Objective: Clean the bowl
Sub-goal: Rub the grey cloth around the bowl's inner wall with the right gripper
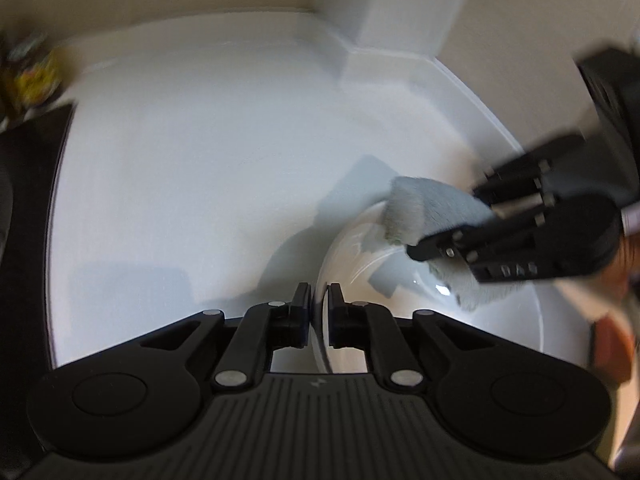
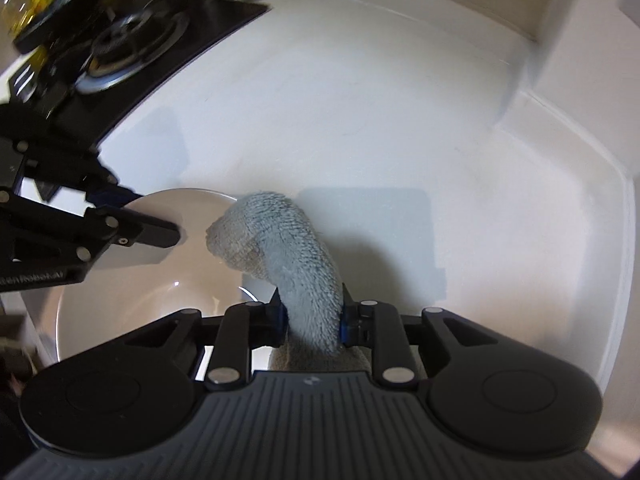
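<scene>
Right wrist: right claw (image 2: pixel 311 314) clamps cloth (image 2: pixel 280 236).

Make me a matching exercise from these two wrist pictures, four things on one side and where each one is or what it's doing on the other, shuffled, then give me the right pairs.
Things:
1. left gripper
2. right gripper
3. bowl
4. stove burner

Places or states:
A. sits on the white counter, one gripper on its rim
B. on the black hob at the far left of the right wrist view
C. clamped on the bowl's rim
D. shut on the grey cloth, which droops over the bowl

Pairs: 1-C, 2-D, 3-A, 4-B
</scene>
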`<action>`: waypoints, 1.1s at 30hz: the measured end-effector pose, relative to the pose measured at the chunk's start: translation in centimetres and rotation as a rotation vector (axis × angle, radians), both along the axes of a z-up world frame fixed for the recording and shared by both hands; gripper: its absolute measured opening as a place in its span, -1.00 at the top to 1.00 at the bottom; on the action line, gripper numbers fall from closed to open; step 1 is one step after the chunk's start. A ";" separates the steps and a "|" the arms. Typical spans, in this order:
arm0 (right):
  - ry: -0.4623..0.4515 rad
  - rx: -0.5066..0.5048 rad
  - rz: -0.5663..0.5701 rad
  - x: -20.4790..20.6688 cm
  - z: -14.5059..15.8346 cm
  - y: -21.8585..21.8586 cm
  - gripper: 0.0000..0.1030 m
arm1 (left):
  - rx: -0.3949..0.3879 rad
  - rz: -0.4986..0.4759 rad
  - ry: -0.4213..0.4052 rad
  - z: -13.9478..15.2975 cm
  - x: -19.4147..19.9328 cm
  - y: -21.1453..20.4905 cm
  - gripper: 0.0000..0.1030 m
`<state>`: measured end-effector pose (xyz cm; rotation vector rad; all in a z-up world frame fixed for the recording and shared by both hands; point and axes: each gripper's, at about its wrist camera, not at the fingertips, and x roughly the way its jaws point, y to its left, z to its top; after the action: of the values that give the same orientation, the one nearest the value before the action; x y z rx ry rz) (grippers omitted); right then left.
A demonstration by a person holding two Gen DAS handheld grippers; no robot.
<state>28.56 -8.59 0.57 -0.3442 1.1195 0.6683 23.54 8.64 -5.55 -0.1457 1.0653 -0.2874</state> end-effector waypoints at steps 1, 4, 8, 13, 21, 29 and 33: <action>-0.005 0.009 -0.027 -0.3 -0.1 -0.3 0.64 | 0.007 0.017 0.005 0.1 -0.4 0.0 0.83; -0.017 0.032 -0.112 -0.9 -0.6 -1.3 0.65 | 0.042 0.018 0.025 0.2 -1.4 -0.6 0.79; -0.021 0.067 -0.229 -1.7 -1.2 -2.1 0.65 | 0.129 -0.003 0.031 0.4 -2.2 -1.7 0.80; -0.024 0.058 -0.256 -3.4 -1.4 -2.8 0.65 | 0.162 -0.053 0.007 0.1 -0.9 -1.9 0.90; 0.057 -0.074 0.066 -2.8 -1.2 -1.7 0.58 | 0.181 -0.190 -0.040 -0.2 0.0 -2.5 0.90; 0.013 -0.146 0.215 0.1 -1.3 1.5 0.57 | 0.208 -0.261 -0.055 -0.3 0.7 -3.0 0.89; 0.011 -0.117 0.196 0.8 -1.2 2.1 0.55 | 0.174 -0.204 -0.041 -0.3 1.3 -2.5 0.89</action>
<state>29.38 -6.46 -0.63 -0.5562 1.1471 0.7786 24.85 6.11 -5.88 0.1254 1.0606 -0.3777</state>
